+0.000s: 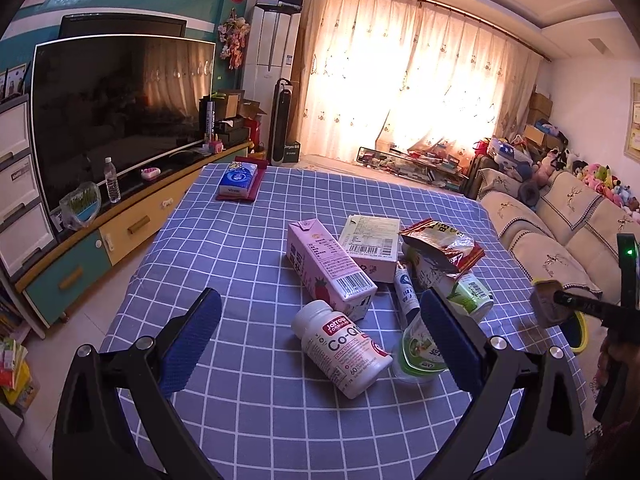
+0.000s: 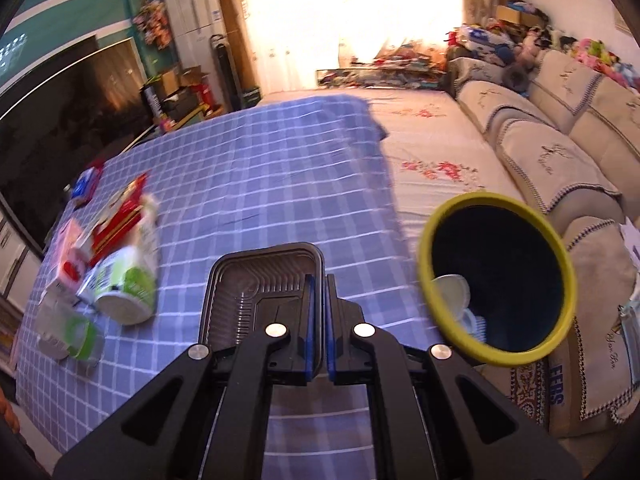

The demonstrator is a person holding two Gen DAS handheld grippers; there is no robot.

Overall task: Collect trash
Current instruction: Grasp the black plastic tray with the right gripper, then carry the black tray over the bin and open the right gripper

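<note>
Several trash items sit bunched near the middle of the desk [image 1: 240,420], which carries a blue checked cloth: going left to right in the left wrist view, a pink strawberry carton [image 1: 330,270] lying down, a white supplement bottle [image 1: 342,354] on its side in front of it, a flat pale box [image 1: 372,246] behind, then a small white tube [image 1: 404,292], a crumpled red snack bag [image 1: 442,246] and two green-and-white cups [image 1: 472,296] tipped over. Left gripper [image 1: 320,340] hangs over the near edge, fingers wide apart, holding nothing; the supplement bottle lies between them, not touched. Further right, the right gripper [image 2: 319,328] has its fingers narrow, pinched on the rim of a black plastic tray [image 2: 262,284], carried above the desk's right side. Rightmost is the yellow-rimmed bin [image 2: 496,280], off the desk's right edge beside the sofa [image 2: 560,152], already with pale trash inside. Step judged: moving tray to bin. Risks: the pinch is on one thin rim only, so the tray could swing or slip if moved fast (right view is motion-blurred); the tray looks wide next to the bin mouth, so it could catch the rim and drop on the floor or tip the bin. Left fingers closing on the round bottle could make it roll away.
</note>
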